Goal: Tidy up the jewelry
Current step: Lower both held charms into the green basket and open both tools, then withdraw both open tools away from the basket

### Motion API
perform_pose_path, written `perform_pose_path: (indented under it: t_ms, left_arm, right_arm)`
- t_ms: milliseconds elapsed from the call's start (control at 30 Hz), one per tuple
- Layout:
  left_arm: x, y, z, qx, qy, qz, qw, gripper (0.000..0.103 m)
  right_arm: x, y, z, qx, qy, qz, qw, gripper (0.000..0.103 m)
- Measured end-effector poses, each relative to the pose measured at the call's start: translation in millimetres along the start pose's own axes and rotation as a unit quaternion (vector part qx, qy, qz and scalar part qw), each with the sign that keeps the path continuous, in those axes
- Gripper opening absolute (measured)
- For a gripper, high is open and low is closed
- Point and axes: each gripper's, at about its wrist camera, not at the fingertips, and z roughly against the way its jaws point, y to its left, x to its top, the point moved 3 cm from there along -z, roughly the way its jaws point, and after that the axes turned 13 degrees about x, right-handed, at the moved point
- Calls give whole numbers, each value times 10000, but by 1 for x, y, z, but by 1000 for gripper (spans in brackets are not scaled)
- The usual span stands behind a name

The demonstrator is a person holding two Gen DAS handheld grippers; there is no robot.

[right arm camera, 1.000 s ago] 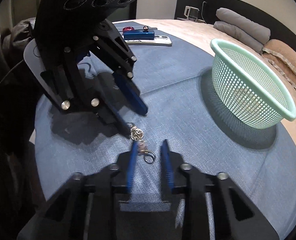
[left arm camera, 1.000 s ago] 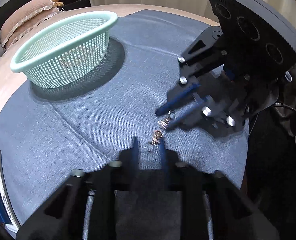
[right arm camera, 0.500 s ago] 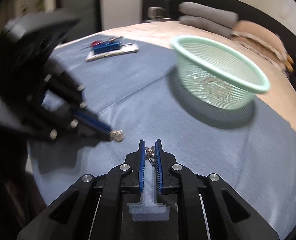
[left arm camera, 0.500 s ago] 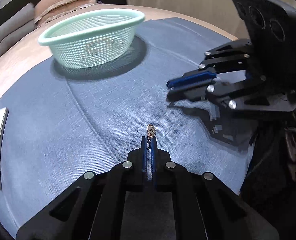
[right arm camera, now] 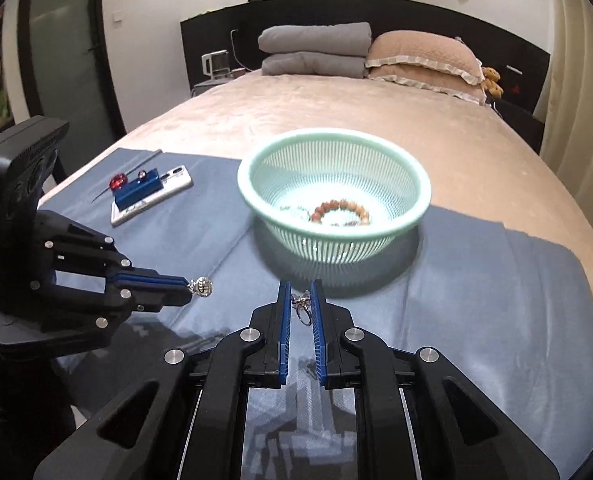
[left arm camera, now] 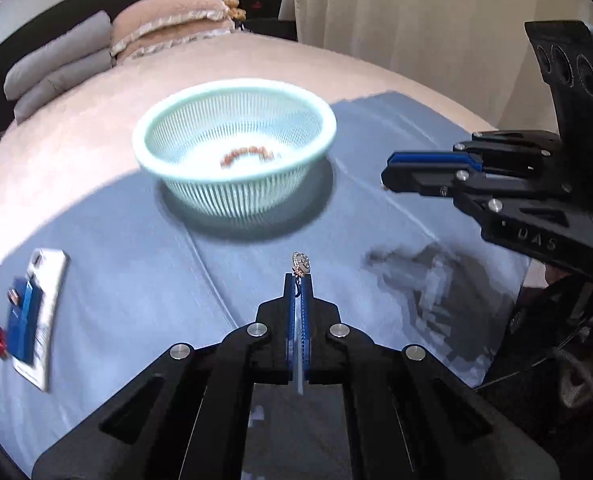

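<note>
Blue cloth [right arm camera: 476,280] covers the near end of a bed with a beige cover [right arm camera: 376,120]; grey folded blankets [right arm camera: 314,50] and a frilled pink pillow [right arm camera: 424,60] lie at the far headboard. At far left on the cloth I see a phone [right arm camera: 152,196] carrying a small blue block. Right of it stands a mint mesh basket [right arm camera: 412,216] holding a brown bead bracelet [right arm camera: 342,210]. My left gripper [left arm camera: 298,278], above the cloth, is clenched on a small round sparkly earring [left arm camera: 301,263] that sticks out past its tips. My right gripper [right arm camera: 299,294] is nearly closed, pinching a small ring-shaped earring [right arm camera: 302,308] between its blue pads.
</note>
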Motion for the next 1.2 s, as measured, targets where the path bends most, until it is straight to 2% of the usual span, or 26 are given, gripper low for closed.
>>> perform_pose_path:
  t_ms: [133, 333, 533, 767, 867, 933, 967, 1000, 1033, 1067, 1100, 1133, 1167, 1200]
  left_arm:
    - [42, 14, 3, 239, -354, 102, 9990, 3]
    - [84, 24, -13, 293, -440, 215, 9984, 3]
    - [94, 35, -49, 252, -250, 349, 9988, 3]
    - [87, 37, -73, 241, -63, 456, 9986, 3]
    - [83, 39, -74, 296, -61, 492, 9983, 3]
    - [82, 41, -73, 324, -89, 507, 9981, 6]
    - [83, 42, -73, 327, -74, 524, 9981, 16]
    - [82, 42, -70, 366, -71, 539, 9978, 34]
    - [80, 41, -65, 460, -102, 549, 9974, 42]
    - [82, 44, -64, 547, -151, 556, 9968, 54]
    - [82, 44, -59, 588, -185, 561, 9965, 66]
    - [81, 44, -54, 614, -215, 573, 9962, 72]
    - [79, 44, -48, 651, -265, 585, 9958, 79]
    - [78, 43, -43, 702, -309, 578, 9954, 84]
  right_arm:
    - [33, -6, 8, -113, -313, 95, 9994, 10]
    - [67, -33, 5, -233, -757, -182, 9967, 10]
    - [75, -56, -23, -347, -728, -386, 9960, 10]
    - [64, -73, -56, -357, -437, -600, 9966, 11]
    - [62, -80, -58, -556, -422, -634, 9955, 11]
    - [62, -83, -55, -566, -449, -717, 9948, 11]
    - [62, -83, -53, -558, -473, -733, 9946, 12]
    - [62, -82, -51, -537, -490, -731, 9947, 13]
    - [63, -81, -49, -520, -520, -725, 9947, 23]
    - [63, -79, -46, -507, -585, -714, 9944, 47]
    - [64, -77, -42, -531, -687, -700, 9938, 60]
    - [65, -74, -36, -590, -806, -682, 9927, 81]
    - [66, -72, -30, -655, -935, -663, 9912, 88]
    - [67, -71, -25, -698, -1006, -665, 9902, 87]
